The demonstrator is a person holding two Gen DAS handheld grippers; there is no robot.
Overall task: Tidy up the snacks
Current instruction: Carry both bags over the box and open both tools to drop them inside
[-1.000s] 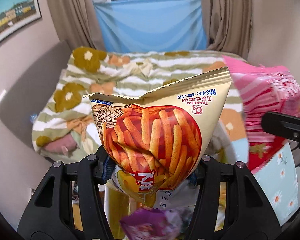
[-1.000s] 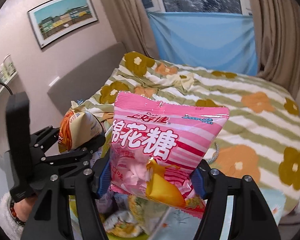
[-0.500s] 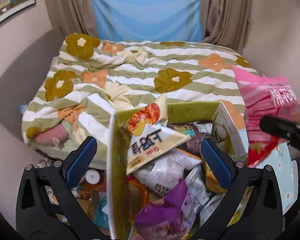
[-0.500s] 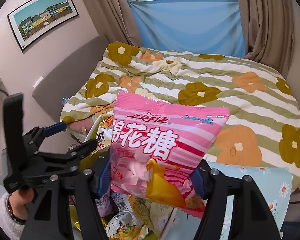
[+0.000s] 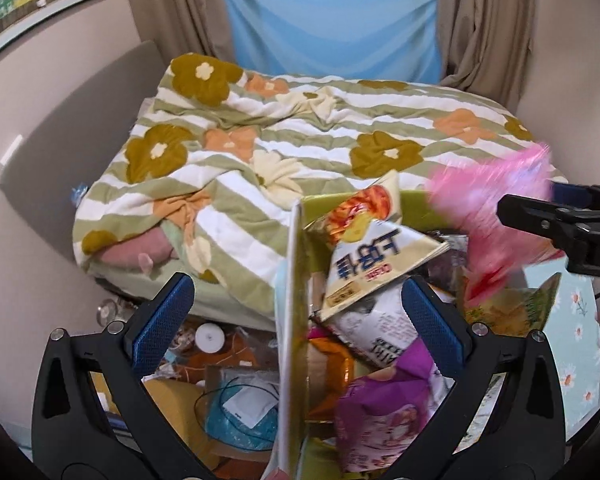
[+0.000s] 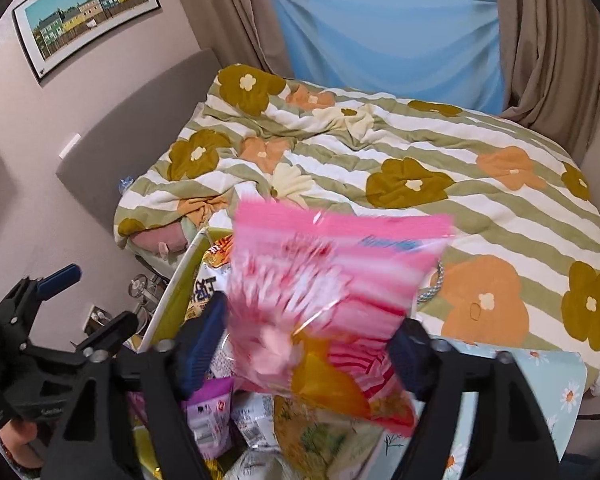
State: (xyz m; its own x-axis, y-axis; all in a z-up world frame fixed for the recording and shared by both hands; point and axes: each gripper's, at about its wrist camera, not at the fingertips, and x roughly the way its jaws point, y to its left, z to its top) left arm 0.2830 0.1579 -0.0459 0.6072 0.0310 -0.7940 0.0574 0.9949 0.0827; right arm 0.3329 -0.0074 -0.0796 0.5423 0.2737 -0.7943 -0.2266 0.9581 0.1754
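The left gripper (image 5: 298, 306) is held wide and empty over the snack box (image 5: 290, 320). The right gripper (image 6: 312, 340) has just been opening; the blurred pink marshmallow bag (image 6: 332, 280) is seen between its spread jaws, above the box.

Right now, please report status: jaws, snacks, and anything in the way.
Left gripper open, empty. Right gripper jaws just opened; pink bag blurred between them, above the box. Box already crowded with snacks.

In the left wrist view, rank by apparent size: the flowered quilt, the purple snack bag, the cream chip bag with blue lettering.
1. Flowered quilt, by far the largest.
2 and 3. Purple snack bag and cream chip bag look alike; the purple one is nearer the camera, so no ranking.
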